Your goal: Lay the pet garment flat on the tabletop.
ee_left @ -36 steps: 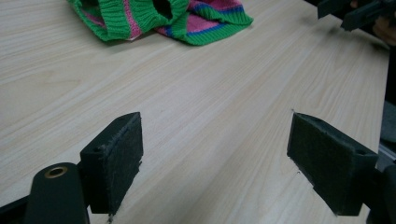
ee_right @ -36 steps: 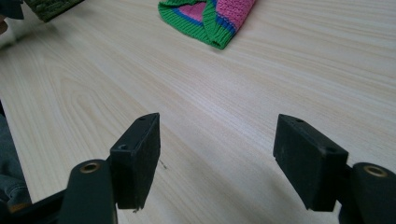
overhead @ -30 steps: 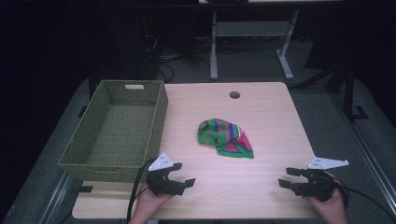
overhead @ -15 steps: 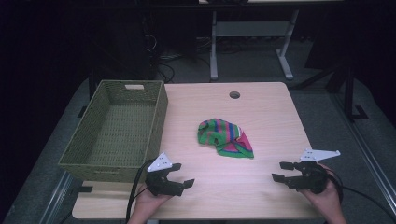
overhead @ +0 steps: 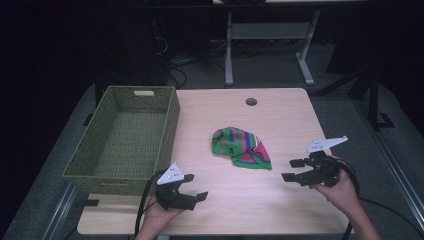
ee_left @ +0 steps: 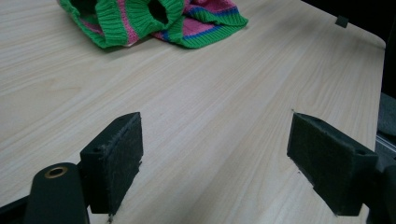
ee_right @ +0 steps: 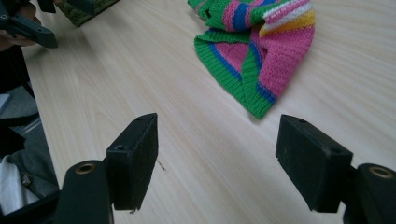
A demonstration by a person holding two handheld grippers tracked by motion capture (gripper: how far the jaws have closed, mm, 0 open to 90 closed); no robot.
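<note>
The left hand-held gripper [overhead: 192, 192] sits low over the near edge of the counter [overhead: 280, 115], its jaws standing well apart with bare wood grain between them. Ahead of it and off to its left, in the left gripper view, lies a crumpled knit garment [ee_left: 154, 21] striped in green, pink and blue, clear of the jaws. Just beside this gripper, on the far side from the garment, stands a green woven basket [overhead: 125, 140] at the counter's left edge.

The right hand-held gripper [overhead: 294, 170] hovers at the counter's right side, jaws likewise spread wide and holding nothing. The knit garment [ee_right: 257, 51] lies just ahead of it on the counter, its green-edged corner near the gap between the jaws but not touching either pad. Farther off beyond the garment, the other gripper shows at the top left of the right gripper view.
</note>
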